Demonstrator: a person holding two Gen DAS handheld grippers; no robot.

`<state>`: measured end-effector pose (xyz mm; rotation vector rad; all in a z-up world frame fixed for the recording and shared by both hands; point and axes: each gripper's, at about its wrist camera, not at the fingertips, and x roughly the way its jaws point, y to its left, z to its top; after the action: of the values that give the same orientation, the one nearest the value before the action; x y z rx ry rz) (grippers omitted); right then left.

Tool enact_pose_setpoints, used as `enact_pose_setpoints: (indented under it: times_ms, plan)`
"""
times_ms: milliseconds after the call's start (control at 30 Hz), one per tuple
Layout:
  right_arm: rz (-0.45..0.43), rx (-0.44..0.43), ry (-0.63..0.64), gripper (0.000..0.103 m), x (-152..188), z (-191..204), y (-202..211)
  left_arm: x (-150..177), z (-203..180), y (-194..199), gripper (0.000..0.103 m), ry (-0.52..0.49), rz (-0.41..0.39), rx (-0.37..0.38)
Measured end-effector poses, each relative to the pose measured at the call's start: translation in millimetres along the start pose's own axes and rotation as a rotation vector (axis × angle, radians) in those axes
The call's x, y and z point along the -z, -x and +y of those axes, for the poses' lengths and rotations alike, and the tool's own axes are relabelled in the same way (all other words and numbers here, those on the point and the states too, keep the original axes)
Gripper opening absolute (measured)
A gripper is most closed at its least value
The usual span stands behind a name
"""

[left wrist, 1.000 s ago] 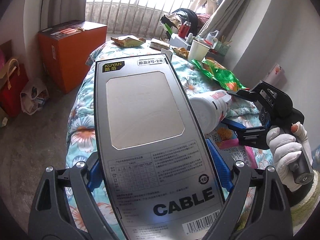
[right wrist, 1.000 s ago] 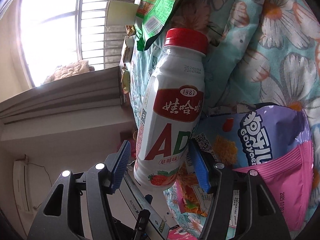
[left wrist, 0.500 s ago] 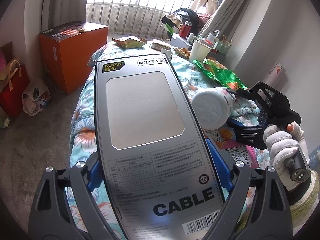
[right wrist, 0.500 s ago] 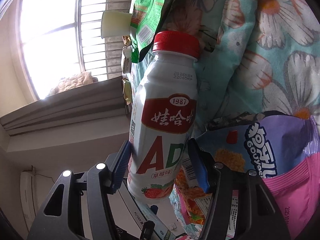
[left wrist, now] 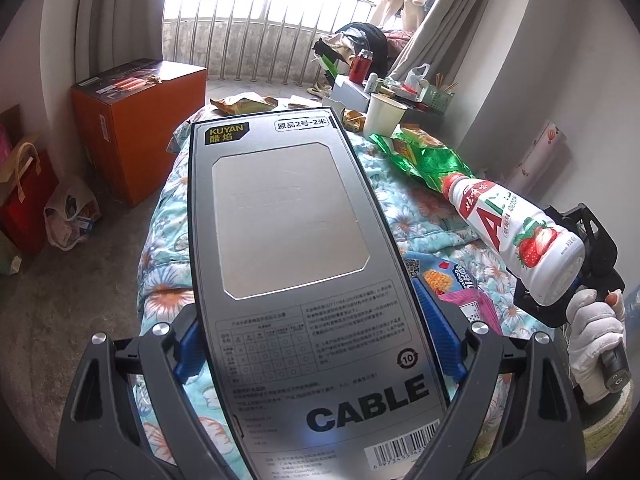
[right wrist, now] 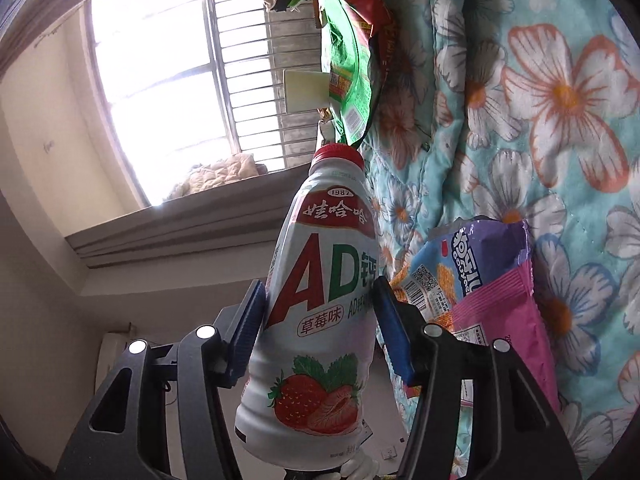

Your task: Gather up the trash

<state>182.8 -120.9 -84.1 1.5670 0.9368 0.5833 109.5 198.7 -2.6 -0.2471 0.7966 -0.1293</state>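
Note:
My left gripper (left wrist: 308,344) is shut on a flat grey cable box (left wrist: 292,240) marked CABLE and holds it above the flowered bed. My right gripper (right wrist: 320,320) is shut on a white red-capped strawberry drink bottle (right wrist: 324,300); it also shows in the left wrist view (left wrist: 516,232), lifted above the bed at the right. A pink and purple snack bag (right wrist: 480,280) lies on the quilt below the bottle, and it shows in the left wrist view (left wrist: 452,284). A green snack bag (left wrist: 424,156) lies further up the bed.
A white paper cup (left wrist: 382,112) and more wrappers (left wrist: 240,104) lie at the far end of the bed. An orange box (left wrist: 140,120), a red bag (left wrist: 24,196) and a plastic bag (left wrist: 72,216) stand on the floor at left. A wall (left wrist: 560,80) is on the right.
My right gripper has lifted the bottle off the quilt and swung it up and to the right. The left gripper holds the cable box as before.

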Motion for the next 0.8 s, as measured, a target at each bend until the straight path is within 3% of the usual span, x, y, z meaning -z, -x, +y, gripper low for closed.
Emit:
enact_pose_setpoints:
  times_ms: [433, 800]
  plan:
    - [-0.039, -0.119, -0.024, 0.054, -15, -17, 72, -18, -59, -2, 0.084, -0.081, -0.001, 0.077]
    - [-0.139, -0.183, -0.016, 0.054, -19, -22, 135, -33, -127, -19, 0.084, -0.19, 0.021, 0.184]
